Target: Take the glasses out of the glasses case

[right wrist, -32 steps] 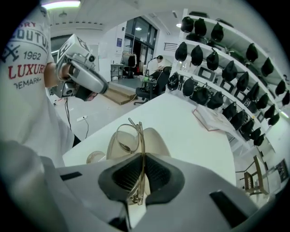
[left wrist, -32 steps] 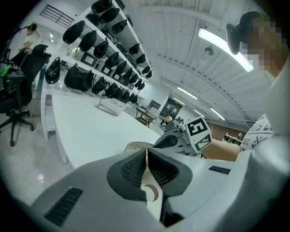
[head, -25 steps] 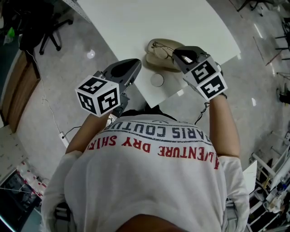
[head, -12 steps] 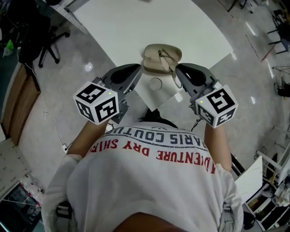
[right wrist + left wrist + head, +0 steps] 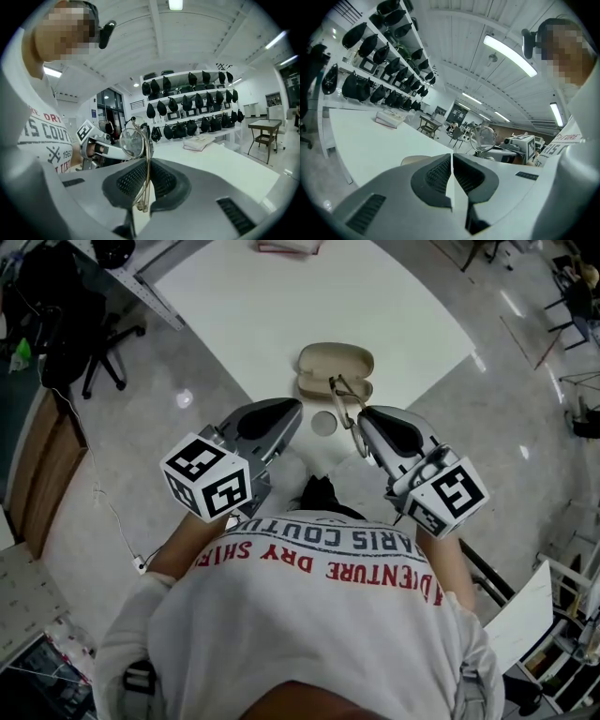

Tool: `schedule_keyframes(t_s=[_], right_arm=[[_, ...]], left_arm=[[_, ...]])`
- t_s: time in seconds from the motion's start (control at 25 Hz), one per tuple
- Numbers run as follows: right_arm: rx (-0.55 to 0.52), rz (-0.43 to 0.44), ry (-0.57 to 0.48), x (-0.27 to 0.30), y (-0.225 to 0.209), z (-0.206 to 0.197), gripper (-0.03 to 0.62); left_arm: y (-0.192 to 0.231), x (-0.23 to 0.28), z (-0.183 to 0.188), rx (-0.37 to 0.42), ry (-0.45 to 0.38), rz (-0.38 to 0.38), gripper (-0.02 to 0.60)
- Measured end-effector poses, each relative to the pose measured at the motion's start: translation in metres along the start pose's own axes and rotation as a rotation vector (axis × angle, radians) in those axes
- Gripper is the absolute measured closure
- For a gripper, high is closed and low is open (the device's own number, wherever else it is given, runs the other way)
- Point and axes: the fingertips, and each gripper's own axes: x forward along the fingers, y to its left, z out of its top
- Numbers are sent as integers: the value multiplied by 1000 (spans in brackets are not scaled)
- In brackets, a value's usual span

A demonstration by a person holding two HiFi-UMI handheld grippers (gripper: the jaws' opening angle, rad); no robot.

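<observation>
Gold wire-framed glasses [image 5: 342, 401] hang clear of the open beige oval glasses case [image 5: 336, 367] on the white table [image 5: 281, 306], pinched in the right gripper [image 5: 364, 416]. The left gripper [image 5: 296, 409] is clenched and empty. Removal seems nearly finished; next, the glasses need gentle setting down.

Glasses case [image 5: 336, 371]: beige, plain. Glasses [image 5: 132, 142]: thin gold frame, clear lenses. Table [image 5: 281, 306]: plain white. Left gripper [image 5: 452, 161] and right gripper [image 5: 146, 173]: grey shells, black ribbed pads [image 5: 435, 176], cubes [image 5: 208, 476] with black-and-white square markers. Shirt [image 5: 309, 615]: white, red and dark lettering. Floor [image 5: 112, 456]: glossy grey.
</observation>
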Motion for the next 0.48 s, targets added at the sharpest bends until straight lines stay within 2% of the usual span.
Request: schedule_keyframes(t_s=[0.48], right_arm=[[-20,11,-7,-4,16,9,556]], left_arm=[[-9,-15,3,22,-17,0,546]])
